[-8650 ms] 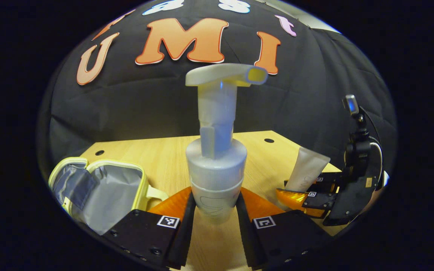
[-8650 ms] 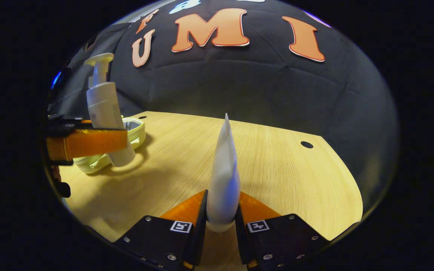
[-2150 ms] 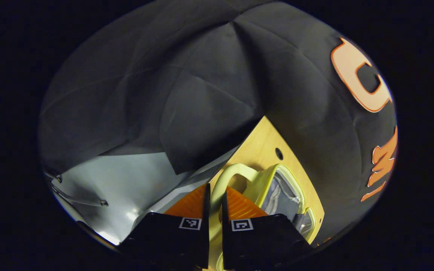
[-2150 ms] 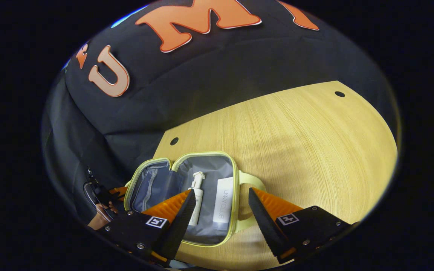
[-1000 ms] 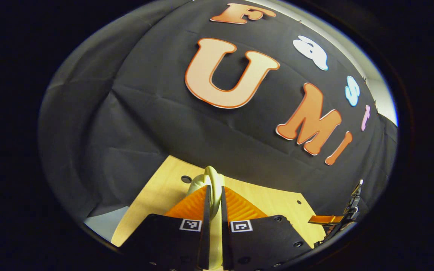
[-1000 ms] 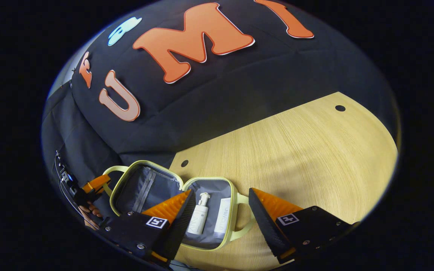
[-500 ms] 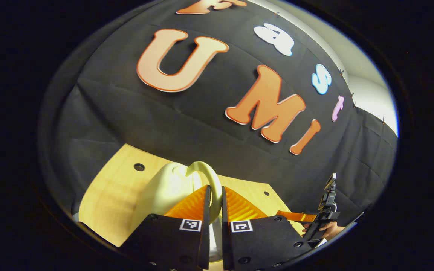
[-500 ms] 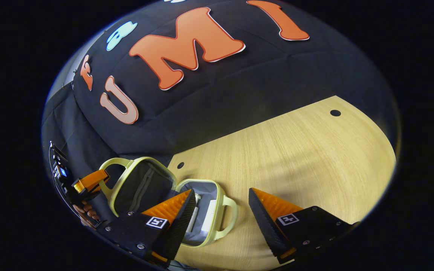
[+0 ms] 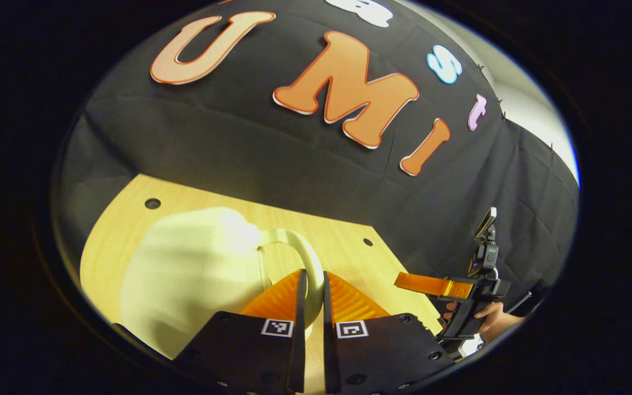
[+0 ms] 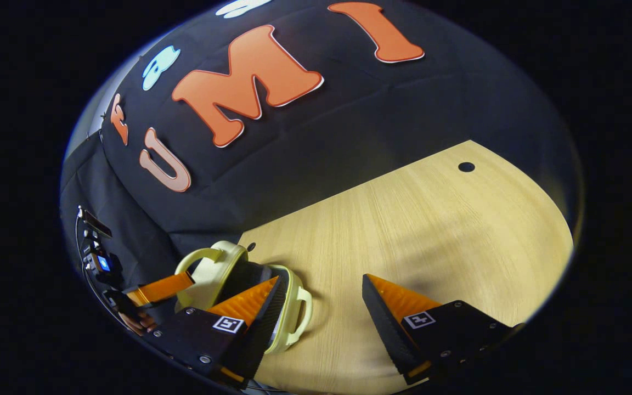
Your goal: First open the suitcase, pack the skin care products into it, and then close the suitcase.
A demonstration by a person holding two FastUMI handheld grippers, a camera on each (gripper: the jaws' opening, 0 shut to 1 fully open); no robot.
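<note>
The pale yellow suitcase [image 10: 289, 299] lies at the table's left end, its lid [image 9: 184, 269] tipped far over the base with a narrow gap left. My left gripper [image 9: 311, 285] is shut on the lid's loop handle [image 9: 306, 253]; from the right gripper view that left gripper [image 10: 184, 281] reaches in from the left. My right gripper [image 10: 321, 288] hangs open above the table beside the case, holding nothing; it appears farther off as the right gripper [image 9: 420, 284] with a hand [image 9: 491, 321] behind it. The skin care products are hidden inside.
The light wooden table [image 10: 415, 230] stretches to the right of the case, with a cable hole [image 10: 466, 167] near its far corner. The base's own handle [image 10: 304, 312] sticks out toward my right gripper. The black cloth wall stands close behind.
My left gripper has swung the lid by its handle up and over the base, so the bottle and tube inside went out of sight. The right gripper stayed open, shifting slightly.
</note>
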